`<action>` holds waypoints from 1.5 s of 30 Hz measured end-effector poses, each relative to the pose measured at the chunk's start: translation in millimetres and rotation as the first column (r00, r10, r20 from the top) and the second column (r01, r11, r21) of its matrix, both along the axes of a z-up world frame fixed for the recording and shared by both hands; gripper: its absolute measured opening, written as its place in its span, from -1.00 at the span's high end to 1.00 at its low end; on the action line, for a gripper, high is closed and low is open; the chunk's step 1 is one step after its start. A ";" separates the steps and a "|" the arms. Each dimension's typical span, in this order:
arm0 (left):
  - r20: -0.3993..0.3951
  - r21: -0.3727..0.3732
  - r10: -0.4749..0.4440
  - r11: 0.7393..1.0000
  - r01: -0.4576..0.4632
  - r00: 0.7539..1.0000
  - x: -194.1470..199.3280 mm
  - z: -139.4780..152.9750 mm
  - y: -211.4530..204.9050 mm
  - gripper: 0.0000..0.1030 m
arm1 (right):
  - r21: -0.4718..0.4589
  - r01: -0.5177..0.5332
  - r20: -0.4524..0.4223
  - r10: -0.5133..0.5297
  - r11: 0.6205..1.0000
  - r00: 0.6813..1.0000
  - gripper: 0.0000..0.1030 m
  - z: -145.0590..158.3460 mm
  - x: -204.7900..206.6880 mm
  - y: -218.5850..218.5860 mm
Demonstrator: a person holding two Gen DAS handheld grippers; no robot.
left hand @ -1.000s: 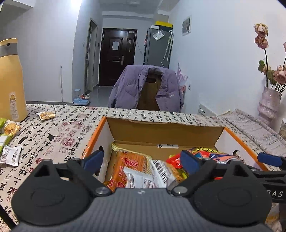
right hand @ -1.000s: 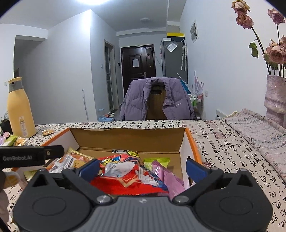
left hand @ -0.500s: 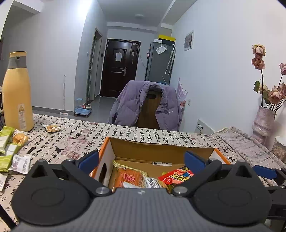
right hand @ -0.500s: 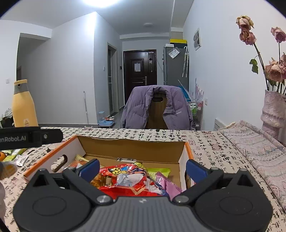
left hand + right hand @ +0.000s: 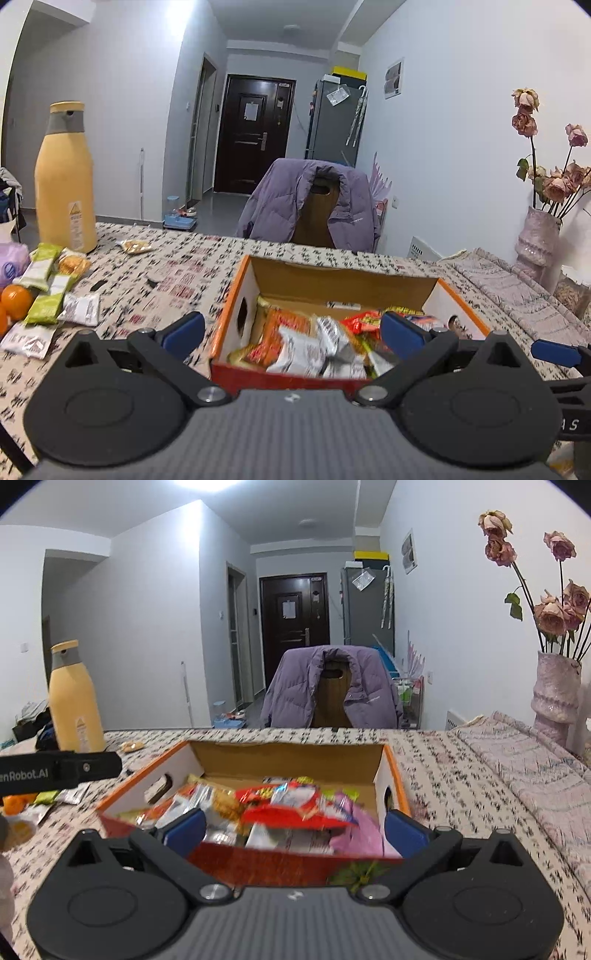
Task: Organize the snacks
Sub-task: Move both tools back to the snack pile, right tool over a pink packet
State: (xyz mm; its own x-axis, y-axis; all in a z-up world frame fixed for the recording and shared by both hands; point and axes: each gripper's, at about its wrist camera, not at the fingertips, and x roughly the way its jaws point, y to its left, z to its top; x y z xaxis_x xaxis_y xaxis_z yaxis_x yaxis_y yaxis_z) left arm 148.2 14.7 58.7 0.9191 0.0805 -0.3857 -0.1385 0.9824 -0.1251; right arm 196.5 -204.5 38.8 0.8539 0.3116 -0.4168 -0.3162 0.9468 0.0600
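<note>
Both grippers are pulling back and upward from the cardboard box (image 5: 343, 280): a second ago the left wrist view was crowding right over the packets, and now the whole box is showing in the lower centre of the frame with its near red wall in view. That reads as a drop-off just finished, with both tools freeing themselves for another pick.

The table (image 5: 173, 266) under its patterned cloth is filling the middle band of both views. The box, sitting centre-frame, is holding a heap of snack packets (image 5: 306, 343), red, orange and silver.

The left gripper (image 5: 291, 330) is standing wide open and empty, its blue pads framing the box's near left corner without touching it. The right gripper (image 5: 293, 829) is likewise spread with nothing between its pads, hovering just short of the box's near wall.

Loose snacks (image 5: 48, 295) are lying at the left edge of the left wrist view, well apart from both tools, likely the next targets.
</note>
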 end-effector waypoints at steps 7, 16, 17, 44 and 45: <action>-0.051 0.015 -0.006 1.000 0.007 0.999 -24.4 -12.5 0.8 -1.00 | -0.039 -0.018 -0.056 0.016 0.999 0.998 -1.00 -17.2 -26.3 5.4; -0.153 0.016 -0.021 1.000 0.023 0.988 -50.5 -45.6 6.8 -1.00 | -0.077 -0.046 -0.153 0.034 0.996 0.988 -1.00 -49.1 -39.5 8.9; -0.166 0.012 -0.023 1.000 0.026 0.986 -52.4 -49.3 7.5 -1.00 | -0.082 -0.050 -0.161 0.037 0.995 0.986 -1.00 -52.1 -40.0 8.6; -0.231 -0.036 -0.058 0.998 0.051 0.971 -56.5 -67.2 14.0 -1.00 | -0.130 -0.220 -0.268 0.180 0.967 0.946 -0.82 -80.5 -15.8 33.6; -0.233 -0.037 -0.059 0.998 0.052 0.971 -56.2 -67.4 13.7 -1.00 | -0.128 -0.220 -0.261 0.181 0.967 0.948 -0.65 -79.1 -17.8 32.3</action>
State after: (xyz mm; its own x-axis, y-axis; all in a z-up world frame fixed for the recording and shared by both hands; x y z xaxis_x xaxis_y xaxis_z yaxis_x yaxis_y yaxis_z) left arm 92.0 28.4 -8.6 0.8057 0.0172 -0.5921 -0.1131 0.9857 -0.1252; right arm 178.7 -172.2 -40.2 0.6454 0.3816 -0.6617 -0.4943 0.8691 0.0191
